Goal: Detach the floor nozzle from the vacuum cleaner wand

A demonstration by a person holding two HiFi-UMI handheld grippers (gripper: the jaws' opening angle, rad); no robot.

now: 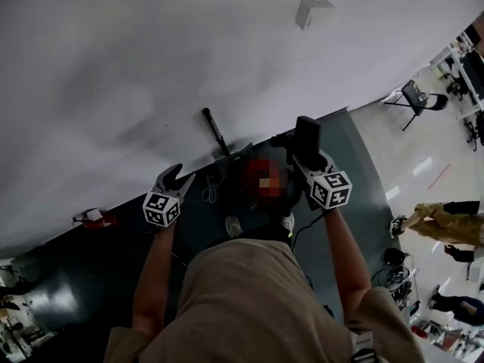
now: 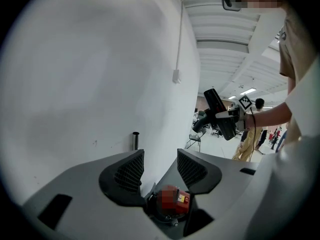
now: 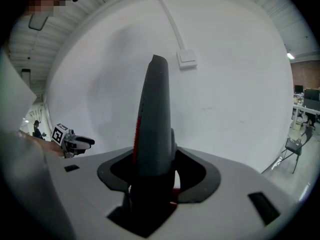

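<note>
My right gripper (image 1: 305,156) is shut on a dark grey floor nozzle (image 1: 307,133) with a red strip along one side. In the right gripper view the nozzle (image 3: 155,119) rises upright from between the jaws of my right gripper (image 3: 152,170). The left gripper view shows the same nozzle (image 2: 215,105) held up in the air. A black wand (image 1: 215,131) leans at the foot of the white wall, apart from the nozzle; its top end (image 2: 135,139) shows by the wall. My left gripper (image 1: 179,175) (image 2: 160,157) is open and empty, to the left of the wand.
A white wall (image 1: 151,66) fills the far side, with a switch box (image 1: 314,10) and conduit on it. A dark mat (image 1: 355,172) with cables (image 1: 212,193) covers the floor. A folding chair (image 1: 416,97) and people (image 1: 446,221) are at the right.
</note>
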